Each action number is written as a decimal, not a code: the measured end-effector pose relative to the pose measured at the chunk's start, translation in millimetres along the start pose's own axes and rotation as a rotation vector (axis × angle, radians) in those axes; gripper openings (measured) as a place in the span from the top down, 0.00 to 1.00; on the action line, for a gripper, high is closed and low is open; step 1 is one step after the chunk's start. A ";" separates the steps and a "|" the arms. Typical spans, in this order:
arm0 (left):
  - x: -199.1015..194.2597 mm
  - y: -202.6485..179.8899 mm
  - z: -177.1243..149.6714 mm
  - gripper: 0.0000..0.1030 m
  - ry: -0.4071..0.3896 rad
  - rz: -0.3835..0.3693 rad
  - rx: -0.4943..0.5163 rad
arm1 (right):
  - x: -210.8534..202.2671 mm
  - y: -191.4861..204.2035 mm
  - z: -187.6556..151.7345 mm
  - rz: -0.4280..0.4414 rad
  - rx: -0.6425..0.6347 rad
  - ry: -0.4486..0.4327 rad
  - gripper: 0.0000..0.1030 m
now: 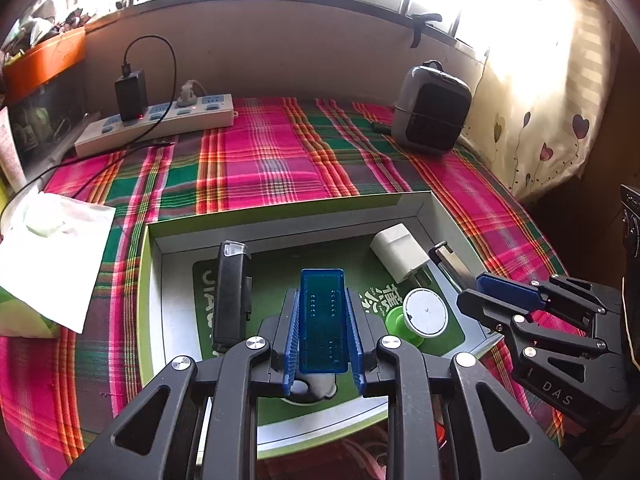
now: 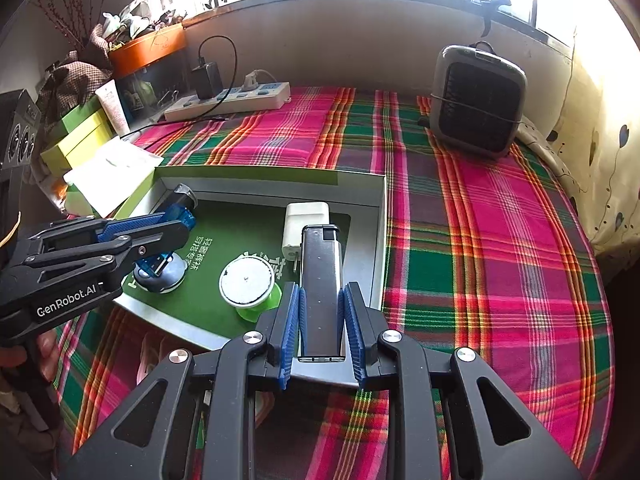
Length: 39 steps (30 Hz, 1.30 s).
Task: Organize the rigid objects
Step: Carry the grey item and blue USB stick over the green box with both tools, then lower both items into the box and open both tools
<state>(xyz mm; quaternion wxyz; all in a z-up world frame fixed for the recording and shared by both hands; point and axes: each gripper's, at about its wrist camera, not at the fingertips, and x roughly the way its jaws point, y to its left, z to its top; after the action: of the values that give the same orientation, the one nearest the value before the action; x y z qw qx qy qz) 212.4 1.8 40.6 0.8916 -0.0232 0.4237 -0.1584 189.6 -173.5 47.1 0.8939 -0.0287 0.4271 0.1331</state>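
The left tongs (image 1: 323, 320) are clamped on a translucent blue adapter (image 1: 322, 312), both blue pads pressed to its long sides, held over the open green box (image 1: 280, 206) that sits on the plaid-covered counter (image 1: 260, 152). The right tongs (image 2: 322, 320) grip a slim silver-and-black lighter (image 2: 321, 280) the same way, near the box's wall at 3 o'clock.

Lying in the box: a black lighter (image 1: 232, 292) at 9 o'clock of the blue adapter, a white charger plug (image 1: 400, 254) at 1 o'clock, and a green spool (image 1: 422, 314) with a white round face just beside the adapter at 3 o'clock. A round grey object (image 2: 160, 276) shows under the left tongs in the right wrist view.

Beyond the box, a white power strip (image 1: 160, 124) sits at 11 o'clock and a small grey heater (image 1: 430, 108) at 1 o'clock. Tissue paper (image 1: 52, 256) lies at 9 o'clock
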 end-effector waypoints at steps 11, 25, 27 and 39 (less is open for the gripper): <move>21.5 -3.2 3.2 0.80 0.029 0.017 0.026 | 15.3 -1.1 3.8 0.001 0.006 0.021 0.77; 34.8 -2.7 -0.2 0.80 0.059 0.025 0.024 | 22.4 -0.9 3.7 0.000 0.000 0.017 0.77; 34.5 -2.9 0.1 0.80 0.059 0.024 0.024 | 22.5 -0.7 3.7 -0.001 -0.001 0.015 0.77; 33.7 -1.8 0.5 0.78 0.061 0.014 0.008 | 22.1 -1.1 3.6 -0.005 0.004 0.009 0.77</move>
<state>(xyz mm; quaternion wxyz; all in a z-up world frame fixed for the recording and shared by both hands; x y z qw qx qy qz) 232.2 -10.1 16.0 0.8793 -0.0116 0.4504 -0.1543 205.9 -169.3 32.3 0.8924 -0.0285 0.4312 0.1301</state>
